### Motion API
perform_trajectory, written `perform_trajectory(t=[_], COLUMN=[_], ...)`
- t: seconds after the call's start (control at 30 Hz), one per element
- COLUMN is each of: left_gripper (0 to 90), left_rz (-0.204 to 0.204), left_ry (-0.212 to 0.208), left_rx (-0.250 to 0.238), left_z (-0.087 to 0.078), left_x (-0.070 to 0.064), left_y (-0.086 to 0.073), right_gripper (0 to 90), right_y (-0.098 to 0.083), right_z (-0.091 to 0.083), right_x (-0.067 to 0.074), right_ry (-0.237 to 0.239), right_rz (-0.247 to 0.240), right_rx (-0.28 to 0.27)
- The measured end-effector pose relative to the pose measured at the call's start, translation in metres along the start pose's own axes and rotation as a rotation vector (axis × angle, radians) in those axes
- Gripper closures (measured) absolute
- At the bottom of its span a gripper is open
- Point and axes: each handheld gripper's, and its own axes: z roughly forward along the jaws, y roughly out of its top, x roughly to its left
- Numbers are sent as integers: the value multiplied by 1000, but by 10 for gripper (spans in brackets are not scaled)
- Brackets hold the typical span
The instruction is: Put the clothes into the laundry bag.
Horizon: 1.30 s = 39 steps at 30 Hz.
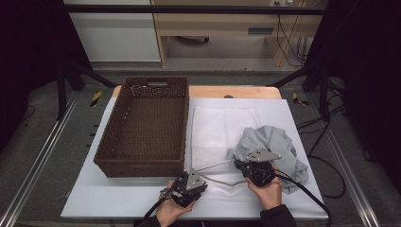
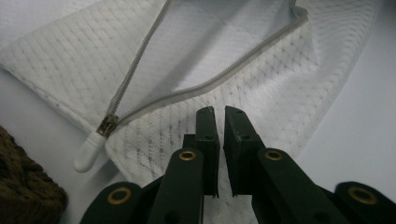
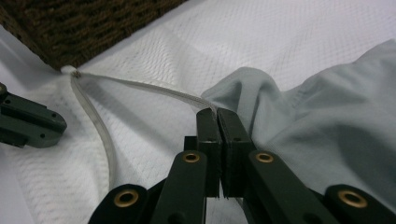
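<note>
Two hand-held grippers work at the open zipper mouth of a white mesh laundry bag (image 1: 222, 127), beside a grey garment (image 1: 274, 146).

The right gripper (image 3: 218, 112) has its jaws clenched on the upper zipper edge (image 3: 154, 88) of the bag, lifting it off the mesh; the garment lies touching its fingers on the far side, bunched against the bag's mouth. The left gripper (image 2: 219, 110) has its jaws nearly together with a thin gap, and the mesh passes under the tips (whether it is pinched cannot be told). Just ahead of those fingers the zipper gapes, its slider and white pull tab (image 2: 95, 142) lying off to one side, near the corner of the brown wicker basket (image 1: 146, 123).
</note>
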Motion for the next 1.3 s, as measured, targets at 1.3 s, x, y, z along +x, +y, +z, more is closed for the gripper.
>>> perform_trajectory(t=[1.3], left_gripper=[886], left_rz=[-26], left_ry=[-35], left_rx=[-14], left_z=[33], left_x=[20], left_y=[53], right_gripper=[743], right_y=[9], right_z=[-20], right_x=[-2], right_ry=[84], right_rz=[-11], right_rx=[-48])
